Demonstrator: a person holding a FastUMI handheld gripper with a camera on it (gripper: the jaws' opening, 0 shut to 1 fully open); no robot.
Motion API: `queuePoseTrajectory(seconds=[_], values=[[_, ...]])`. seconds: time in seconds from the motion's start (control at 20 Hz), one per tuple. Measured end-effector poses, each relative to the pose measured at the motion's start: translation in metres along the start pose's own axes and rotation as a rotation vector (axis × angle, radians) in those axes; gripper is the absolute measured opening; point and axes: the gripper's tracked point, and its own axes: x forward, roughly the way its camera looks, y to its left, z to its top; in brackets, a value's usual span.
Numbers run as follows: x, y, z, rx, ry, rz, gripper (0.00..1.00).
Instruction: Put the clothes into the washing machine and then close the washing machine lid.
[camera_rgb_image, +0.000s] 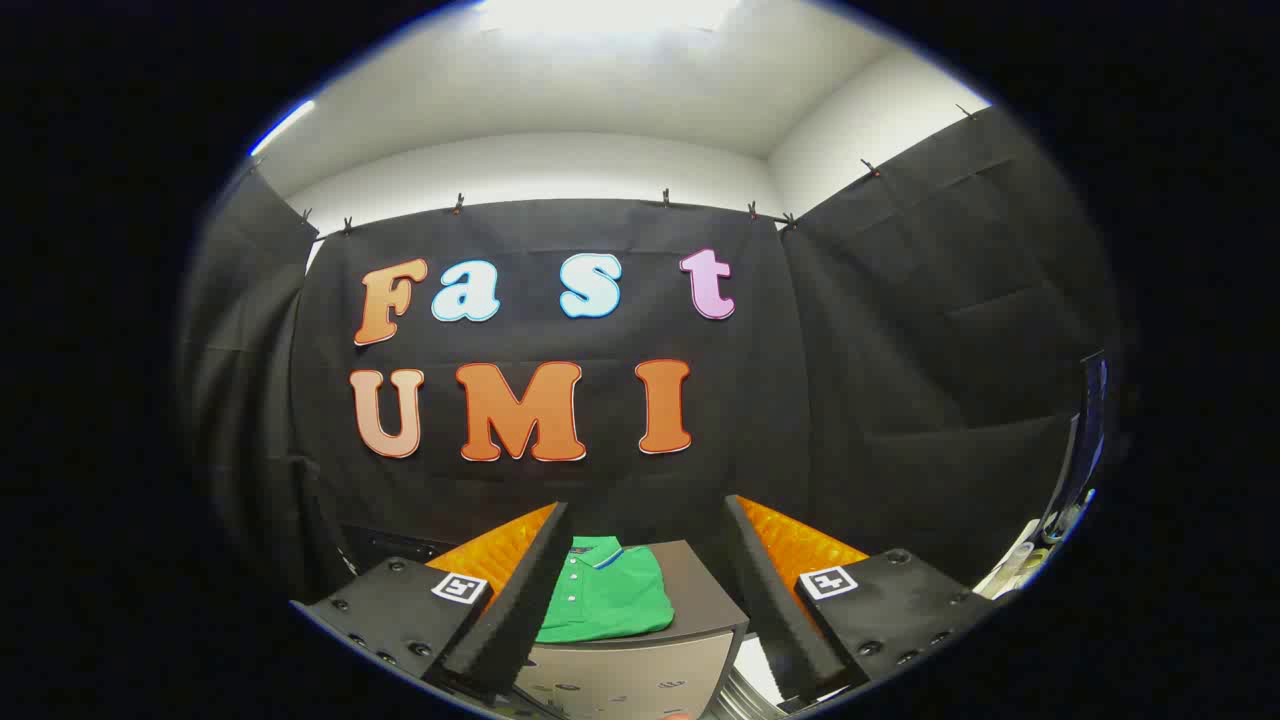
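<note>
A folded green polo shirt (605, 598) with white buttons lies on the dark flat top of a grey cabinet-like unit (700, 590), just ahead of my fingers and between them. My gripper (650, 585) is open and held above the unit, its fingers wide apart with nothing between them but the shirt farther on. A pale front panel (640, 680) of the unit shows below the shirt. A curved metallic rim (740, 695) sits low beside the right finger; I cannot tell what it belongs to.
Black cloth walls close the booth behind and on both sides. At the far right stand a dark upright object (1085, 440) and some pale items (1020, 560). A dark box-like shape (385, 545) sits behind the left finger.
</note>
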Motion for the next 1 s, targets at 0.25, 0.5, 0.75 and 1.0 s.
queuePoseTrajectory(seconds=[0.25,0.5,0.75,1.0], values=[[-0.001,0.007,-0.007,0.015,0.019,0.030,0.97],[0.002,-0.002,-0.004,0.045,0.008,0.010,0.97],[0.004,-0.005,-0.009,0.045,0.019,-0.004,0.97],[0.004,-0.007,-0.012,0.021,0.027,-0.017,0.98]])
